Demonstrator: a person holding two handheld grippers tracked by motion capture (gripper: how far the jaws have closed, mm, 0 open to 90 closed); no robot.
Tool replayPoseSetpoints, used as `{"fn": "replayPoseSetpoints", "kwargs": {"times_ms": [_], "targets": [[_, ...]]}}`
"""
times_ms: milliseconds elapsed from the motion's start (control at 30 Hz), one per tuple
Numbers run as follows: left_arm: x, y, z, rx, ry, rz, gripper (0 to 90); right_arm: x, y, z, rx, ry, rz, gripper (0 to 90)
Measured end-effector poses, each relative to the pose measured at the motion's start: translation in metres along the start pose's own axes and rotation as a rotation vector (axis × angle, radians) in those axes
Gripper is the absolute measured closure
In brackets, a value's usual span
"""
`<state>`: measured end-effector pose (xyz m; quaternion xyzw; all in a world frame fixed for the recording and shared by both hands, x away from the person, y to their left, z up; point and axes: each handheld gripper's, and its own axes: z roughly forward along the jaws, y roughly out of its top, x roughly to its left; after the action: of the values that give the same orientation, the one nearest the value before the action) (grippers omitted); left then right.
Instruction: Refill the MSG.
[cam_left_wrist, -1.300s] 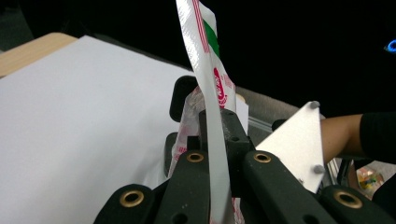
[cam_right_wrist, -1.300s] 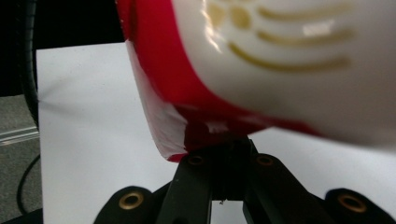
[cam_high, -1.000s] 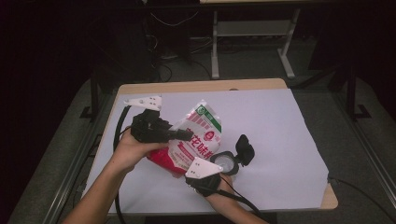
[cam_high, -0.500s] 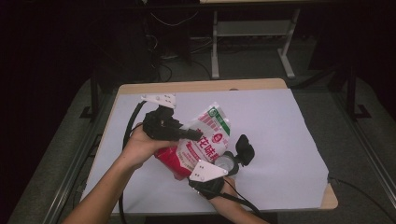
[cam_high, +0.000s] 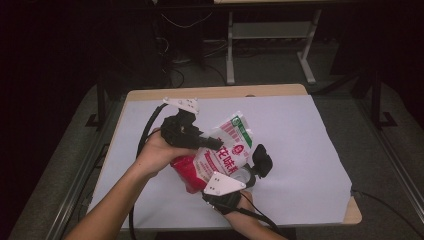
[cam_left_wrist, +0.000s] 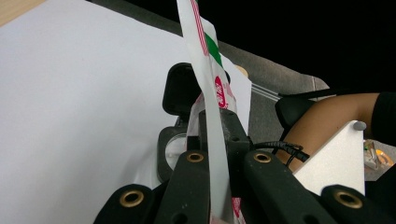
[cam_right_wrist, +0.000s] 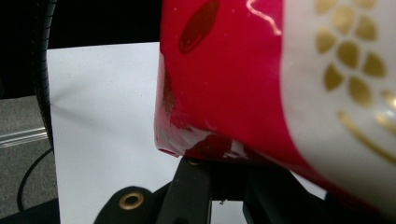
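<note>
The left tongs (cam_high: 212, 144) are clenched on the upper part of a red and white plastic pouch with a green stripe and printed characters (cam_high: 227, 150). In the left gripper view the thin white edge of the pouch (cam_left_wrist: 212, 140) passes upright between the two black jaws, which press on it from both sides. The right tongs (cam_high: 235, 175) are below the left ones, nearer to the person, and they are also clenched: in the right gripper view the red bottom of the pouch (cam_right_wrist: 224, 84) sits directly over the jaws, very near the camera, so the exact place of the grip is hidden. The pouch hangs tilted between the two tongs, above the white sheet (cam_high: 300, 150) that covers the counter (cam_high: 220, 92). Just beyond the right tongs, a black container with an open flip lid (cam_high: 257, 162) stands on the sheet, beside the pouch.
</note>
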<state>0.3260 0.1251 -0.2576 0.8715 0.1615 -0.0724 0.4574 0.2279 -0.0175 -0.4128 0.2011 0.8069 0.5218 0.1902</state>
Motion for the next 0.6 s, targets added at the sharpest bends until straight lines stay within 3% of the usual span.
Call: {"fn": "replayPoseSetpoints", "kwargs": {"times_ms": [600], "targets": [[0.007, 0.009, 0.015, 0.031, -0.004, -0.028, 90.0, 0.002, -0.001, 0.002, 0.0, -0.008, 0.011, 89.9]]}}
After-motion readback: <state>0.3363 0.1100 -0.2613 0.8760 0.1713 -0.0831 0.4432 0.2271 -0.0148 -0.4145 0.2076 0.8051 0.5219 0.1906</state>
